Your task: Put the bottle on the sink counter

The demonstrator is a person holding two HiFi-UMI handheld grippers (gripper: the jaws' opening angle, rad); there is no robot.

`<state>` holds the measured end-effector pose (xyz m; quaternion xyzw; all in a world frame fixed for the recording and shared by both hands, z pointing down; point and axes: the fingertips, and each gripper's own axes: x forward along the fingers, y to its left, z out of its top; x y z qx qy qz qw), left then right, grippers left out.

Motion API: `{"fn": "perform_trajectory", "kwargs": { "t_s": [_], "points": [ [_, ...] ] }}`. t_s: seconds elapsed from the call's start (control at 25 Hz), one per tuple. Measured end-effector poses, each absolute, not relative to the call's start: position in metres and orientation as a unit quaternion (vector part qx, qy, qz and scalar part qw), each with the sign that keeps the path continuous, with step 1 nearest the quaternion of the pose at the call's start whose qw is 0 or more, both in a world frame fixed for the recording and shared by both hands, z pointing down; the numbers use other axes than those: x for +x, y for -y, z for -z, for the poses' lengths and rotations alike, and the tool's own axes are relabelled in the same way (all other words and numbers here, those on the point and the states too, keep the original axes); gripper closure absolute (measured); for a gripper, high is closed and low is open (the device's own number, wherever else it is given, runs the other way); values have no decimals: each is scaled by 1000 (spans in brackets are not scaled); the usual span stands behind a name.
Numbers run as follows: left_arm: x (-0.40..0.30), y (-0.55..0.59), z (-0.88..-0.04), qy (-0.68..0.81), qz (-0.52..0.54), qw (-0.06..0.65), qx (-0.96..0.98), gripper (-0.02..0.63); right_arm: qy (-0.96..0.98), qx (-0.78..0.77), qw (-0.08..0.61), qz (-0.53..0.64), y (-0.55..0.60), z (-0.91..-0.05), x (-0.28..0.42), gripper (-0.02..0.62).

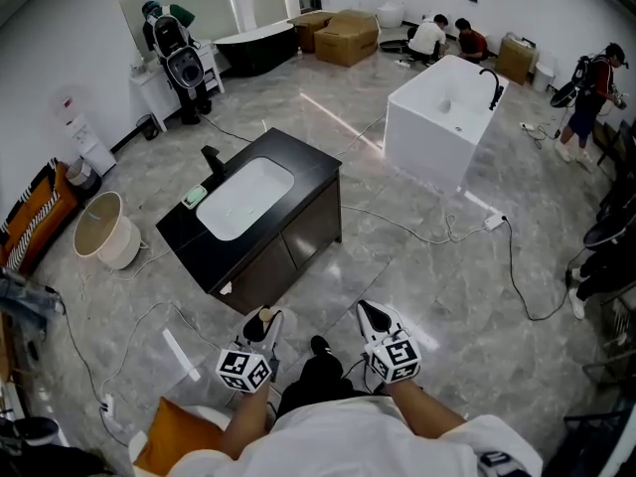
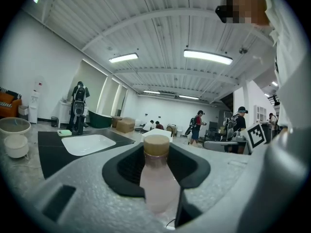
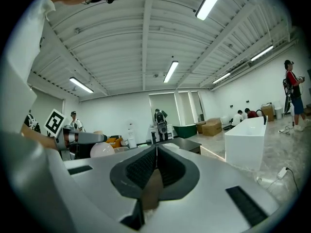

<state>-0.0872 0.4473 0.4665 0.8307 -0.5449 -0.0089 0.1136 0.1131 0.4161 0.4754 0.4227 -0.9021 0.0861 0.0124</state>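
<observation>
A small bottle (image 2: 156, 183) of pale pink liquid with a tan cap (image 2: 156, 145) stands upright between the jaws of my left gripper (image 2: 156, 153), which is shut on it. In the head view the left gripper (image 1: 263, 324) is held low in front of my body, the tan cap showing at its tip. The black sink counter (image 1: 308, 182) with its white basin (image 1: 246, 199) and black faucet (image 1: 212, 157) stands a few steps ahead; the counter (image 2: 53, 154) lies to the bottle's left in the left gripper view. My right gripper (image 1: 373, 316) is beside the left one, its pads (image 3: 146, 166) pressed together with nothing held.
A white freestanding tub (image 1: 442, 117) stands ahead to the right. A beige bucket (image 1: 104, 232) sits left of the counter. Cables (image 1: 437, 235) trail over the floor. Cardboard boxes (image 1: 343, 36) and several people are at the back. A green item (image 1: 195, 196) lies by the basin.
</observation>
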Motion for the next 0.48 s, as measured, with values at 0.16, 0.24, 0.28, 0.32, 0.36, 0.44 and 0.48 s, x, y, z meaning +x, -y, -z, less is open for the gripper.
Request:
{"fn": "perform_trajectory", "kwargs": {
  "t_s": [0.16,0.24,0.28,0.32,0.36,0.44,0.48],
  "points": [
    [-92,-431,-480,542,11,128,830,459,901,424,17,-87,-397,-479,110,580],
    [-94,-418,-485,538,11,136,832,459,902,423,20,-85,-386,-479,107,580],
    [-94,-412,-487,536,12,139,833,459,902,422,22,-84,-379,-479,106,580],
    [-94,-404,-487,533,14,141,834,459,902,423,23,-82,-372,-479,106,580],
    [-94,-396,-488,531,15,142,836,459,901,424,24,-83,-364,-479,106,580],
    [-94,-378,-488,524,17,143,839,459,899,429,26,-87,-346,-481,106,580],
    [-93,-369,-489,521,17,145,841,459,898,431,27,-88,-337,-481,106,580]
  ]
}}
